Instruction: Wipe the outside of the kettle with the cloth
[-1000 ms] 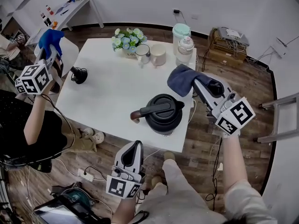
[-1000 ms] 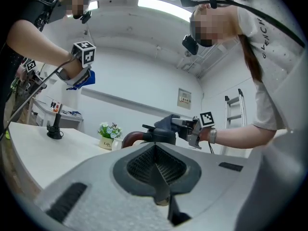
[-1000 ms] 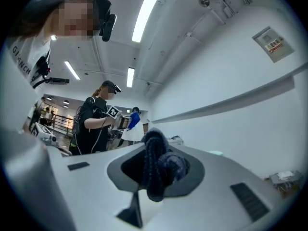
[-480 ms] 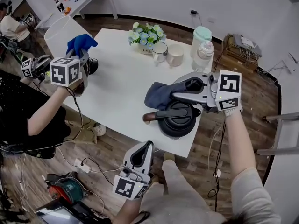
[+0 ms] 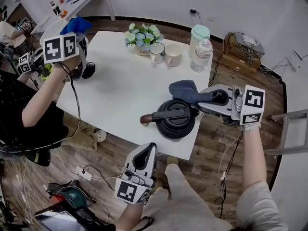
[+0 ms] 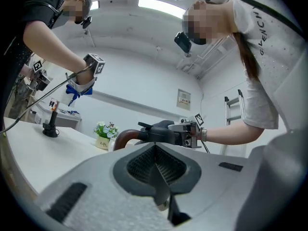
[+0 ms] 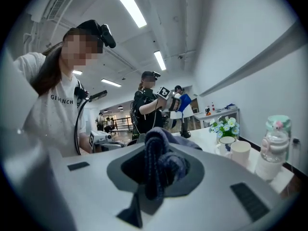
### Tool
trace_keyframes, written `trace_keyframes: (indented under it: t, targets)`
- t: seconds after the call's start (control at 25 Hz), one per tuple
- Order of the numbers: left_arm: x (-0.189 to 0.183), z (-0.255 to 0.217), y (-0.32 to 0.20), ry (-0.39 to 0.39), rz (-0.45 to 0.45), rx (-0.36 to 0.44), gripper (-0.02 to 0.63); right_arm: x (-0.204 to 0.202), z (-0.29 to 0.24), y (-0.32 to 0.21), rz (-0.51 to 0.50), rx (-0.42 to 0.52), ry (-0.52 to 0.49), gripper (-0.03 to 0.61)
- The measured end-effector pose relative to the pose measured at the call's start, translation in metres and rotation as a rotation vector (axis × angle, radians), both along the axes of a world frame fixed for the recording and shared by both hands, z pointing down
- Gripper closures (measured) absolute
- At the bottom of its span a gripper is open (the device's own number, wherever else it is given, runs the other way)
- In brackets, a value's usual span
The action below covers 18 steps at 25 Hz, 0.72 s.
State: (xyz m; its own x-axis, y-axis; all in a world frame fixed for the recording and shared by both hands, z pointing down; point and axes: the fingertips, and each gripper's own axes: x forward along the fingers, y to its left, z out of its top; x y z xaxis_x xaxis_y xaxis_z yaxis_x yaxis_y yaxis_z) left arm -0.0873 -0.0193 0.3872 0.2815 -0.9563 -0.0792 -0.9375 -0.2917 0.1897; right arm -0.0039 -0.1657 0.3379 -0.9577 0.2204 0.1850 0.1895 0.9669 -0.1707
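Note:
A black kettle (image 5: 175, 121) stands near the front right edge of the white table (image 5: 120, 90), its brown-tipped handle (image 5: 146, 120) pointing left. My right gripper (image 5: 199, 98) reaches in from the right, shut on a dark blue cloth (image 5: 185, 90) that rests against the kettle's far upper right side. The right gripper view shows the cloth (image 7: 160, 160) bunched between the jaws of that gripper (image 7: 154, 179). My left gripper (image 5: 146, 149) hangs below the table's front edge, shut and empty. In the left gripper view, that gripper (image 6: 157, 174) points at the kettle handle (image 6: 126, 136).
At the table's back stand a flower pot (image 5: 143, 35), a glass mug (image 5: 157, 52), a cream cup (image 5: 173, 56) and two bottles (image 5: 200, 55). At left another person's gripper (image 5: 61, 47) holds a bright blue cloth (image 5: 76, 25). A ladder (image 5: 288, 129) stands at right.
My right gripper has drawn the cloth from the kettle's left top across to its right side. The other person's gripper has risen. My left gripper has stayed put.

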Motion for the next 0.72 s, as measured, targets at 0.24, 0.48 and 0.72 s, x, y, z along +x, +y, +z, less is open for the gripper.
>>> trace_keyframes:
  t: [0.24, 0.48, 0.72]
  targets:
    - [0.014, -0.001, 0.005, -0.005, 0.047, 0.001, 0.606, 0.033, -0.001, 0.02, 0.057, 0.017, 0.011, 0.515]
    - [0.021, -0.011, 0.005, -0.008, 0.079, 0.016, 0.606, 0.055, -0.03, 0.057, 0.054, 0.005, -0.087, 0.515]
    - [0.023, -0.018, 0.006, -0.013, 0.086, 0.031, 0.606, 0.034, -0.095, 0.06, 0.13, 0.009, -0.34, 0.515]
